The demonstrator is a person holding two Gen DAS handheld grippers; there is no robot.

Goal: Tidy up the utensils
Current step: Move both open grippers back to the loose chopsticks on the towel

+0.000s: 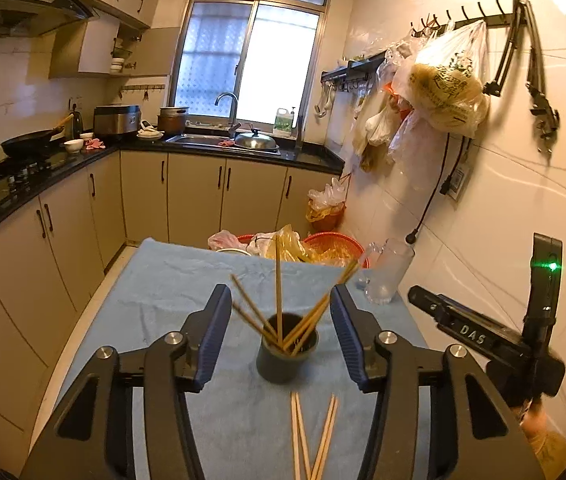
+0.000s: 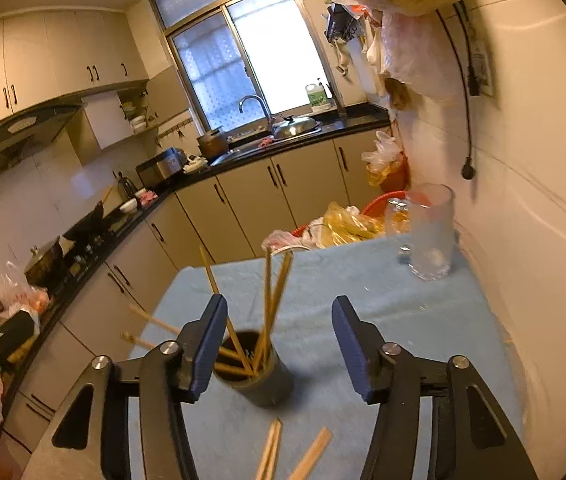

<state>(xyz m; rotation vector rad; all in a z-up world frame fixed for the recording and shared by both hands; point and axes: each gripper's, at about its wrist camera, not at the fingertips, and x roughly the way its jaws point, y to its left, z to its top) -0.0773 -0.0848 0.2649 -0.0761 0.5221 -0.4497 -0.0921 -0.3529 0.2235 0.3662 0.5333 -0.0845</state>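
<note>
You had the left gripper spread wide with nothing in it, its blue fingers flanking the dark cup without touching. That cup stood upright on the blue cloth, chopsticks fanned out of it. More loose chopsticks lay flat on the cloth just in front. Your right gripper was wide too, empty, above the same cup. A glass mug stood well apart by the wall.

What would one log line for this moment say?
left tongs: open, empty | right tongs: open, empty | dark cup: holds chopsticks | loose chopsticks: on blue cloth
</note>
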